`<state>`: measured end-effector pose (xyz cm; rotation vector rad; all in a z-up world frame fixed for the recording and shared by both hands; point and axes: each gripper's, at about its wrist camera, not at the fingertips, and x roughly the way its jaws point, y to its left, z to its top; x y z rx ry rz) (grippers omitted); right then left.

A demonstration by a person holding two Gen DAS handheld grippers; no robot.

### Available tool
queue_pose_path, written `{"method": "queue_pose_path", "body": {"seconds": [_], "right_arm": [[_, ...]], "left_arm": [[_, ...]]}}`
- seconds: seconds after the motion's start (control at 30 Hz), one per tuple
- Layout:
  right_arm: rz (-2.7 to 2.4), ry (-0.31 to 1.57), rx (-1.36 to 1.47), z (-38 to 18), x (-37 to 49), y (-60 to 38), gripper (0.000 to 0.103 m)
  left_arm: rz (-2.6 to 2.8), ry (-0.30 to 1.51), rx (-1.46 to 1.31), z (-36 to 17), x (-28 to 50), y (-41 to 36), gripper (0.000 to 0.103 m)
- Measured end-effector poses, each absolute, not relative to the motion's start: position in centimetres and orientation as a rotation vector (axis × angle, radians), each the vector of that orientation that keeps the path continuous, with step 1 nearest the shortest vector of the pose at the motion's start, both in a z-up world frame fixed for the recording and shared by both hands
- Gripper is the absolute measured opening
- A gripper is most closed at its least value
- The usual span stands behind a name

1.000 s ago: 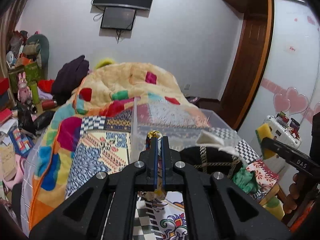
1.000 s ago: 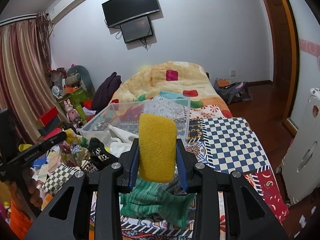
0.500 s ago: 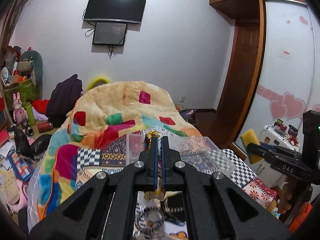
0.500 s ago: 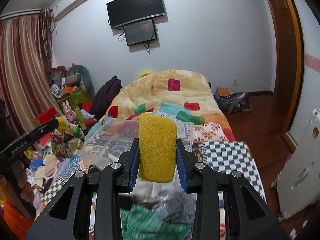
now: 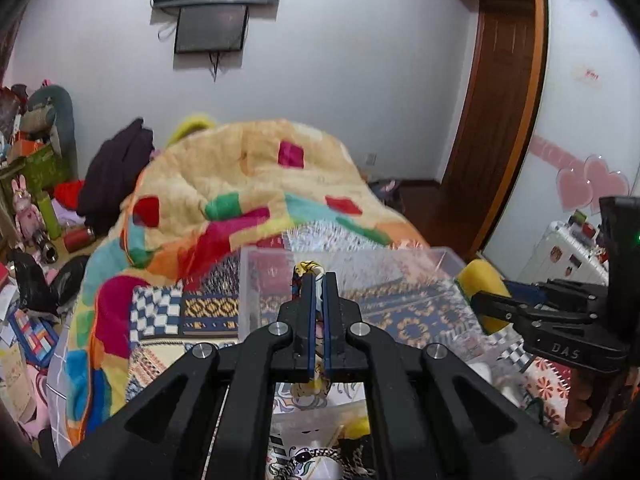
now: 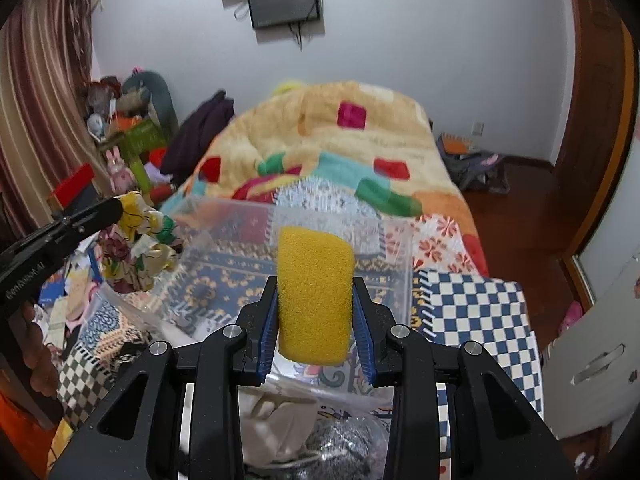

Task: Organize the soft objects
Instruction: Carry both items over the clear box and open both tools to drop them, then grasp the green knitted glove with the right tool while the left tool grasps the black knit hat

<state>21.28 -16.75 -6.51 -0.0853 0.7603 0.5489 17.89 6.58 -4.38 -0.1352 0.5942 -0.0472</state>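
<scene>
Holding a thick yellow foam sponge (image 6: 315, 295) between its blue-lined fingers, the right claw (image 6: 316, 330) hangs above the near rim of a clear plastic storage bin (image 6: 394, 240) that sits on the patchwork-covered bed (image 6: 476, 312); the sponge stands upright and bulges slightly at the pinch line, which suggests it is very light and springy and will regain its shape once let go. A squeeze across its broad middle, as here, looks secure enough, since the porous surface offers plenty of friction. The left claw (image 5: 316, 312) is clenched on a crumpled floral fabric piece (image 6: 134, 248), yellow, white and dark red, with only a narrow strip showing between the nearly closed fingers in its own view, while the right wrist view shows the bulk of the cloth drooping freely below the fingertips, off the bin's left side. Such cloth is limp and weightless, so it will drape and may snag on the rim; it seems best carried by a bunched fold, not by an edge. In the left wrist view the sponge (image 5: 482, 294) and the right claw (image 5: 492, 306) appear over the bin's right corner (image 5: 444, 256). The far end of the bin looks bare, its patterned bottom showing through, whereas pale and grey soft items lie below the right claw, too blurred to name. Both pieces appear ready to be lowered in.
</scene>
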Motion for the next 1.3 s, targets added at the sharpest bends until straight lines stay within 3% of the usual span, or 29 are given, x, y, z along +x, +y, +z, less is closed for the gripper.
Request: {"method": "queue_pose_path", "body": {"seconds": [0.3,0.37,0.43,0.53,0.6,0.7,0.83,0.97,1.3], "right_arm": [[0.553,0.833,-0.191,-8.1,21.8,-15.6,0.032],[0.551,0.834,-0.204,-8.1,21.7,-15.5,0.036],[0.554,0.827,-0.202,-7.9,21.5,-15.6,0.050],[0.548,0.783,-0.193,-7.1,20.9,-16.1,0.058],[0.542,0.759,-0.189,-6.5,20.6,-16.3,0.060],[0.538,0.715,-0.167,-5.3,19.7,-17.1,0.070],[0.532,0.644,-0.141,-3.9,18.1,-18.5,0.081],[0.510,0.597,-0.122,-3.1,16.5,-20.0,0.083],[0.482,0.678,-0.057,-6.1,14.2,-23.4,0.084]], "left_arm": [[-0.077,0.715,-0.148,-7.0,19.3,6.5,0.002],[-0.079,0.722,-0.132,-7.1,19.1,6.3,0.002],[-0.089,0.724,-0.125,-6.9,18.9,6.1,0.004],[-0.099,0.715,-0.112,-6.3,18.2,5.8,0.013],[-0.105,0.697,-0.101,-5.7,17.5,5.5,0.034],[-0.105,0.648,-0.092,-4.6,16.2,5.2,0.054],[-0.119,0.613,-0.082,-3.4,14.4,4.6,0.065],[-0.140,0.588,-0.094,-3.0,12.5,4.1,0.077],[-0.206,0.628,-0.106,-5.7,10.1,2.1,0.089]]}}
